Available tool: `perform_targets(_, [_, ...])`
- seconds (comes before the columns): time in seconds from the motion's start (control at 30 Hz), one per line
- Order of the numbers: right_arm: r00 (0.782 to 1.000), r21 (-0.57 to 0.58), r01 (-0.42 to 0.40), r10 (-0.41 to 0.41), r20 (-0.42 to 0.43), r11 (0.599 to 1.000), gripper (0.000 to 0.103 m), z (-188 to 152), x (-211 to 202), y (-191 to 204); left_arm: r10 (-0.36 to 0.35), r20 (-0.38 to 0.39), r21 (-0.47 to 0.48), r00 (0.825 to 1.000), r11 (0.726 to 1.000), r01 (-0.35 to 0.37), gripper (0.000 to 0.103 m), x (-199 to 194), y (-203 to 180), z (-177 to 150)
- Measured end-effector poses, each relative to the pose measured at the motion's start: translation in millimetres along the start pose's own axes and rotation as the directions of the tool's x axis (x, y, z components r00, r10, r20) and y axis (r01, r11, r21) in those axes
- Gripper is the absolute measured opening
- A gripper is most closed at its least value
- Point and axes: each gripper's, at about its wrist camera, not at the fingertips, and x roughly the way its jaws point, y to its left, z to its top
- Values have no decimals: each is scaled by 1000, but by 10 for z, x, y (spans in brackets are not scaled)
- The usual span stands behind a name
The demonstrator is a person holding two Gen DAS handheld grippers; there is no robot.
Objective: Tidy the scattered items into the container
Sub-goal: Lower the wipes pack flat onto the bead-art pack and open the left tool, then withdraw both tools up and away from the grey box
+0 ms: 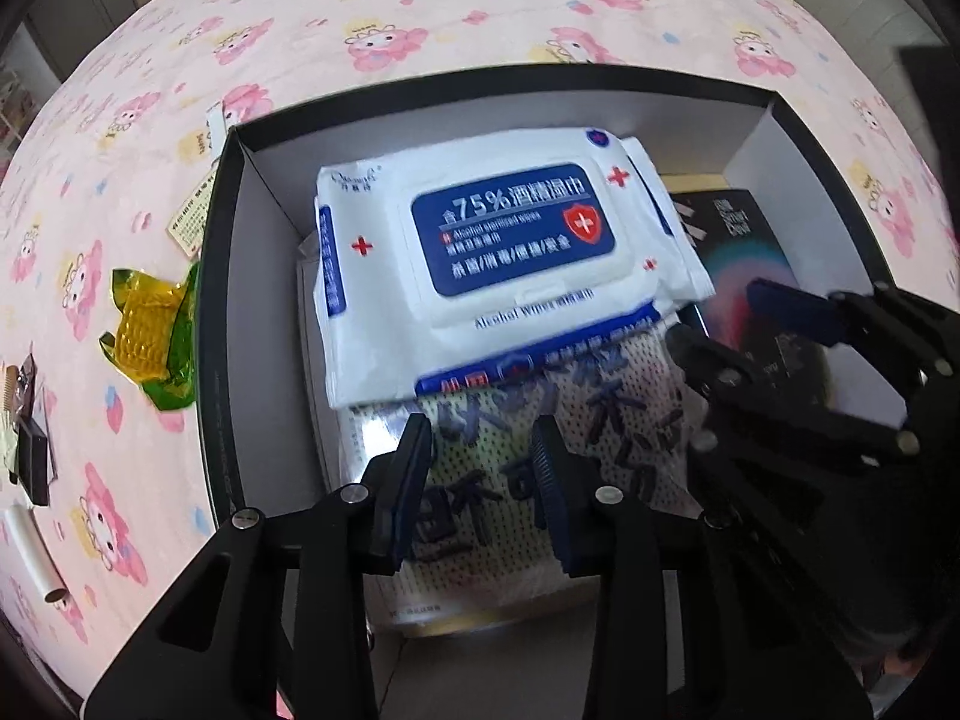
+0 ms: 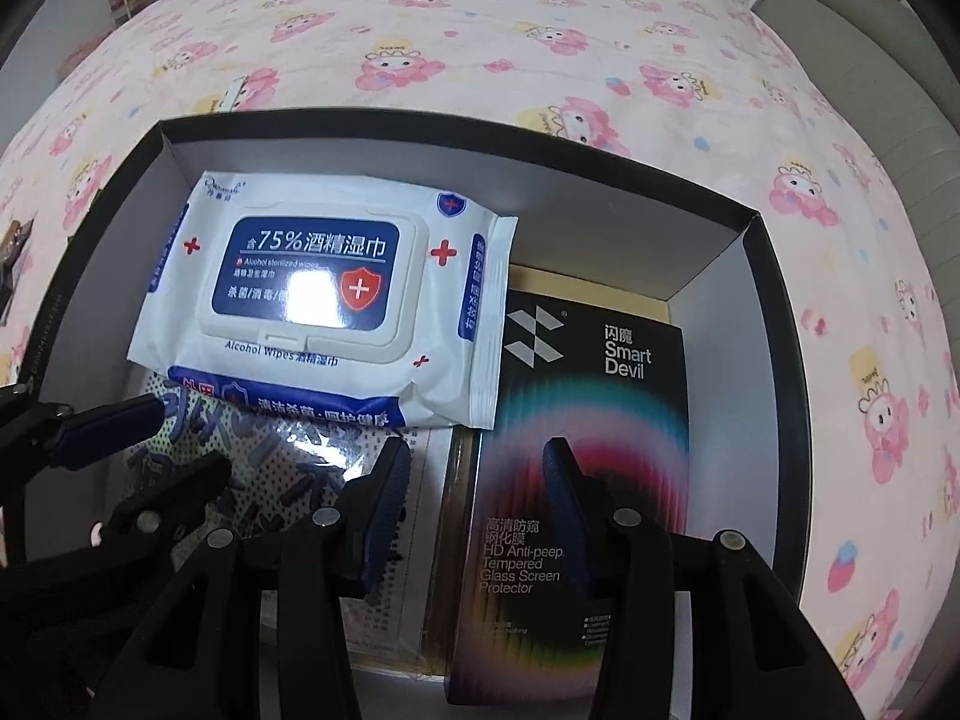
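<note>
Between my left gripper's (image 1: 480,450) narrowly parted jaws lies a soft dotted pouch (image 1: 510,480); whether the pads actually pinch it I cannot tell. Just ahead of them the alcohol wipes pack (image 1: 480,252) rests atop that pouch inside the black box (image 1: 210,300). My right gripper (image 2: 474,468), also open only a little, hovers empty over the screen-protector box (image 2: 576,420). Off to my left, outside the box wall, a yellow-green candy wrapper (image 1: 150,342) waits. It looks light, crinkly and slippery; I'd pinch its twisted end.
</note>
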Motion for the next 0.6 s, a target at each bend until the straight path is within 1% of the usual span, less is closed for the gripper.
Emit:
perform_targets(0.17, [1000, 10, -16, 16, 7, 1000, 42, 116, 38, -16, 7, -29, -3, 1000, 1000, -7, 31, 100, 33, 88])
perform_targets(0.37, [999, 16, -32, 32, -13, 999, 42, 232, 128, -17, -14, -51, -32, 999, 999, 13, 31, 139, 98, 151])
perform_targets(0.6, [999, 34, -49, 49, -12, 998, 42, 241, 147, -54, -36, -54, -72, 998, 997, 32, 30, 117, 139, 156])
